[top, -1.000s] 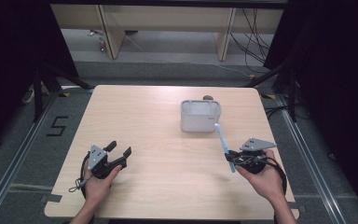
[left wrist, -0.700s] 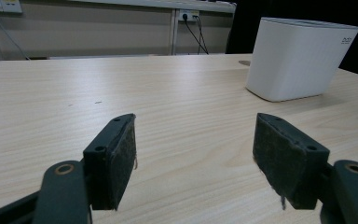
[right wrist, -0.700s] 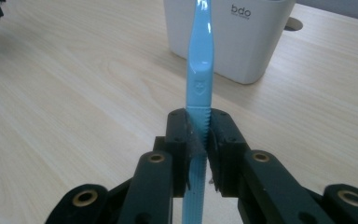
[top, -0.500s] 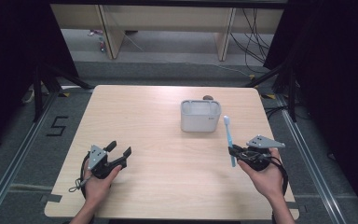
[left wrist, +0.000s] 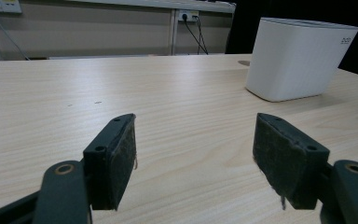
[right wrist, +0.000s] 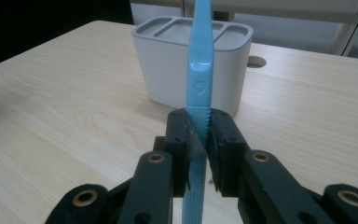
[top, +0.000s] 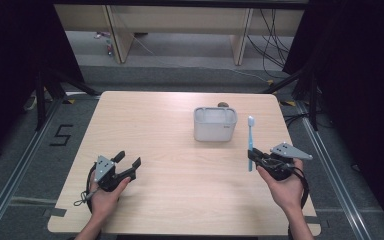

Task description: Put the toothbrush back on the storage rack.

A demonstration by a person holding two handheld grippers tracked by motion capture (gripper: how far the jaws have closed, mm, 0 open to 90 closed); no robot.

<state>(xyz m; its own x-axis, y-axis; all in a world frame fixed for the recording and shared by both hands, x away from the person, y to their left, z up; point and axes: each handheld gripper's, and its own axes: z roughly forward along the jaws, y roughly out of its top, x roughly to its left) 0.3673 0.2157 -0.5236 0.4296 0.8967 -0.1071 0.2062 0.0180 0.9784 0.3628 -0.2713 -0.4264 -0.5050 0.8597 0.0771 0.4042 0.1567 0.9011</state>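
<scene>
My right gripper (top: 254, 159) (right wrist: 199, 140) is shut on a light blue toothbrush (top: 250, 140) (right wrist: 199, 79), gripping its ribbed handle. The brush stands nearly upright with its white head at the top. A white holder (top: 215, 124) (right wrist: 196, 60) (left wrist: 298, 58) with several top slots stands on the table just beyond and to the left of the brush. At the table's front left, my left gripper (top: 129, 166) (left wrist: 196, 158) rests open with nothing between its pads, facing toward the holder.
The light wooden table (top: 170, 145) has a small cable hole (top: 223, 104) (right wrist: 256, 61) behind the holder. Dark curtains flank both sides. Wooden shelving legs and loose cables (top: 270, 40) lie on the floor beyond the far edge.
The toothbrush has swung up from a tilt toward the left to nearly upright in the right gripper. The left gripper has stayed still.
</scene>
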